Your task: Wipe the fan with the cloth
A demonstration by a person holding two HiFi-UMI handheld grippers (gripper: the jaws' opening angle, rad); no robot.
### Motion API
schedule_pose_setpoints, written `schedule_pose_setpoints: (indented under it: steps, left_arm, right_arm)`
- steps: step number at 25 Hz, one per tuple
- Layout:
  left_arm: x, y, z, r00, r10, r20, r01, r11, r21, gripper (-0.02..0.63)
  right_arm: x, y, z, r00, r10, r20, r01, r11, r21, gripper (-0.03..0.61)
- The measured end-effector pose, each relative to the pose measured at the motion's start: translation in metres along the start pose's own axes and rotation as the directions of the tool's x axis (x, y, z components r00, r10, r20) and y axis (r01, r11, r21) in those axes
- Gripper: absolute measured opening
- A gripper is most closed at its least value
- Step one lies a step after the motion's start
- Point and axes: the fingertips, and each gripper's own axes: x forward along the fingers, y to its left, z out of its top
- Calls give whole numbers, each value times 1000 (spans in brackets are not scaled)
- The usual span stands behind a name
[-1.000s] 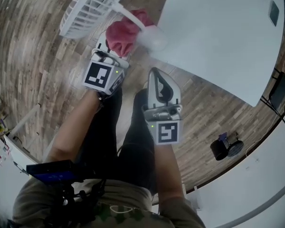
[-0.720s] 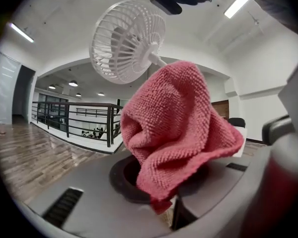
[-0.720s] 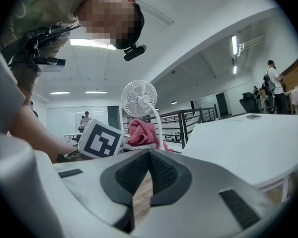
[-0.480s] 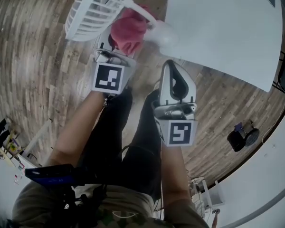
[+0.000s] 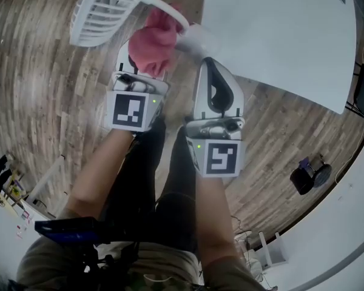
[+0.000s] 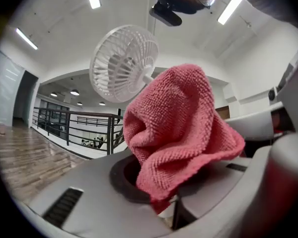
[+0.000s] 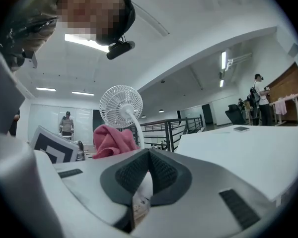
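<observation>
Left gripper (image 5: 142, 58): my jaws are clamped on the pink cloth (image 5: 155, 38). In the left gripper view a fold of the cloth (image 6: 179, 133) is pinched between the pads, and the rest stands up bunched above them.

Right gripper (image 5: 210, 65): my jaws are together, pads meeting, with nothing between them. It is level, just beside the left gripper, and its tips are close to the desk's near corner.

Fan (image 5: 103, 11): white, with a round grille head on a curved stem (image 5: 170, 12). Its base (image 5: 197, 41) sits at the near corner of the white desk (image 5: 279, 35), and the head reaches out past the desk's edge, over the wood floor (image 5: 42, 90).

Cloth against fan: from the head view the cloth lies just below the stem, between the fan head and the base. I cannot tell from any view whether it touches the stem. In the left gripper view the fan (image 6: 123, 63) stands above and behind the cloth. In the right gripper view the cloth (image 7: 111, 140) shows low beside the fan (image 7: 120, 105), left of the desk's edge (image 7: 238, 152).
</observation>
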Motion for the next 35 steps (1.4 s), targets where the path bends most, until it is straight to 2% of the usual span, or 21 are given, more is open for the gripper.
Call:
schedule_pose_setpoints:
  steps: [3,8,15,22,30,33,35]
  left_arm:
    - [2,-7,10,999,-47,26,48,999,-17,84]
    - [2,-7,4,999,-47,23,48,998,-47,84]
    - [6,-5,-14,998,-56,-26,54,996,-77,84]
    - [8,-4,-17,996,-70,-51,68,997,-41,86]
    - [2,30,-30,999,-6,-40,5,1000,-18,86]
    - [1,49,-45,993,47,-109,-48,999,-1,84]
    - [-4,68,-58,983,97,-158,-102,994,-28,83]
  right_arm:
    - [10,5,2,1000,-2,17,2,1000,28,-2]
    - [13,5,4,1000,-17,16,16,998,54,-3]
    - [13,9,0,1000,-8,4,8,999,50,-3]
    - [14,17,-5,1000,13,-13,-13,999,33,-2]
    - [14,16,-11,999,20,-26,-20,1000,15,-3]
    - [13,15,-13,999,19,-30,-19,1000,12,-3]
    - [13,15,-14,999,21,-33,-21,1000,7,-3]
